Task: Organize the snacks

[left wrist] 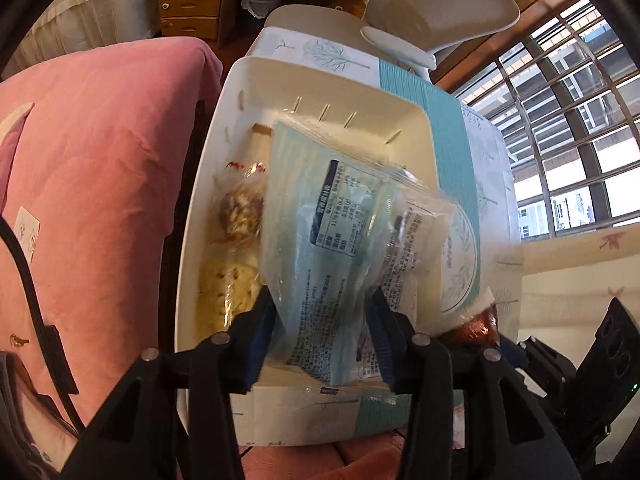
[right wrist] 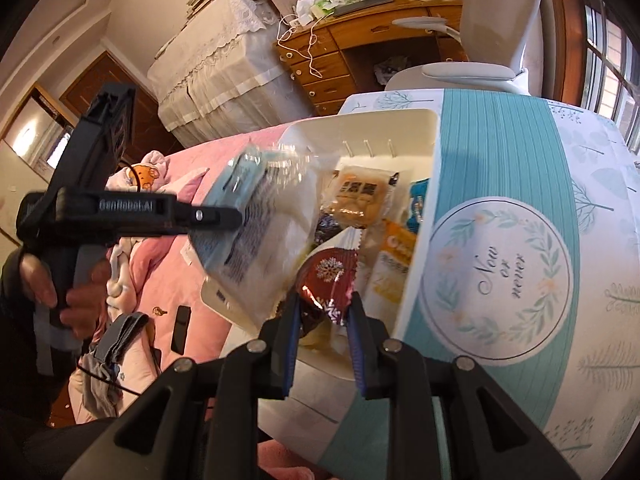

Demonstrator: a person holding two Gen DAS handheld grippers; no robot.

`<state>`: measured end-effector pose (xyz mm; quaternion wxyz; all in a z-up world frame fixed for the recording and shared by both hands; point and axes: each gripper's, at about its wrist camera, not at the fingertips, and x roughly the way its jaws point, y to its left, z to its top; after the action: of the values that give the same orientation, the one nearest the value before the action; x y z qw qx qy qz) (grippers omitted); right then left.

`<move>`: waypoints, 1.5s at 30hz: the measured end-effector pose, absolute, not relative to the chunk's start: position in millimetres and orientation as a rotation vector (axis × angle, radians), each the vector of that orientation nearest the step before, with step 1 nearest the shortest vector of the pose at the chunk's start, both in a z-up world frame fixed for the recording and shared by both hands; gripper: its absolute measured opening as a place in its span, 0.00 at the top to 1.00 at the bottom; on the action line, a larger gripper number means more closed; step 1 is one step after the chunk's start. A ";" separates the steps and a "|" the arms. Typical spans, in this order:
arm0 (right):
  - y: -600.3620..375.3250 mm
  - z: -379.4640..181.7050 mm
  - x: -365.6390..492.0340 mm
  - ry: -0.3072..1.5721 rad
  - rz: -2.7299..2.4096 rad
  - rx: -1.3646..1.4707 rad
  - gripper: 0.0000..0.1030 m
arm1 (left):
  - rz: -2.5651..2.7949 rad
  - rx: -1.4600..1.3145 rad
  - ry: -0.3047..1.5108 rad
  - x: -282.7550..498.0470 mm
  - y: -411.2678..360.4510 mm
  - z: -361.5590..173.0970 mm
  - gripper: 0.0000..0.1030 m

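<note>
My left gripper (left wrist: pixel 320 328) hangs over a white basket (left wrist: pixel 208 184) of snacks. A pale blue packet (left wrist: pixel 320 240) with a dark label lies blurred and loose between its blue pads, which stand apart. In the right wrist view the packet (right wrist: pixel 256 216) tilts at the tip of the left gripper (right wrist: pixel 236 218), above the basket's (right wrist: pixel 360 118) left side. My right gripper (right wrist: pixel 324 320) is shut on a dark red snowflake packet (right wrist: pixel 324 288) over the basket's near edge. That packet (left wrist: pixel 478 326) shows at the right of the left wrist view.
Several wrapped snacks lie in the basket, among them a cracker pack (right wrist: pixel 358 200) and an orange pack (right wrist: pixel 394 264). The basket stands on a teal and white tablecloth (right wrist: pixel 500 160). Pink bedding (left wrist: pixel 100 160) lies to the left, a grey chair (left wrist: pixel 440 4) beyond. A hand (right wrist: pixel 76 308) holds the left gripper.
</note>
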<state>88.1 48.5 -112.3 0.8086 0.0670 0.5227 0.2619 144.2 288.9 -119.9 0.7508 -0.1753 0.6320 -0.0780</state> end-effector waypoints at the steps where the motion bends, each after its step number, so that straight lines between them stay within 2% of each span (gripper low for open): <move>1: 53.6 -112.9 86.4 1.117 0.546 0.145 0.74 | -0.177 -0.387 1.381 142.3 292.1 -120.9 0.52; 2: 56.8 -113.9 85.0 1.119 0.531 0.152 0.71 | -0.190 -0.394 1.377 140.3 295.2 -121.0 0.48; 3: 60.5 -115.6 83.0 1.124 0.509 0.159 0.64 | -0.200 -0.397 1.366 136.7 299.7 -120.4 0.45; 4: 63.4 -116.8 80.9 1.127 0.490 0.166 0.59 | -0.204 -0.387 1.356 134.7 302.4 -118.5 0.39; 5: 66.3 -118.2 76.9 1.128 0.464 0.177 0.58 | -0.213 -0.376 1.340 132.4 303.4 -115.7 0.32; 7: 68.9 -120.3 71.6 1.134 0.431 0.189 0.56 | -0.229 -0.352 1.309 126.7 305.3 -110.1 0.29; 14: 70.7 -126.1 43.4 1.174 0.340 0.201 0.54 | -0.221 -0.363 1.310 99.9 306.3 -109.7 0.28; 19: 58.3 -126.2 27.6 1.186 0.291 0.188 0.44 | -0.216 -0.347 1.288 72.5 290.6 -110.3 0.28; 28: 4.5 -124.2 -0.5 1.235 0.183 0.199 0.33 | -0.126 -0.272 1.208 29.5 242.5 -91.0 0.23; 35: -63.7 -107.8 -24.3 1.266 0.145 0.225 0.30 | -0.098 -0.259 1.156 -5.5 176.7 -61.3 0.18; 39: -98.6 -84.8 -35.4 1.242 0.150 0.206 0.30 | -0.099 -0.234 1.103 -25.8 138.3 -36.1 0.10; 45: -127.1 -44.3 -45.8 1.245 0.216 0.174 0.30 | -0.104 -0.201 1.036 -48.5 91.2 6.6 0.06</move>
<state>-45.8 -127.1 -44.3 0.8033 0.0814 0.5813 0.1008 -48.5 91.2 6.6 0.8627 -0.0958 0.4941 -0.0496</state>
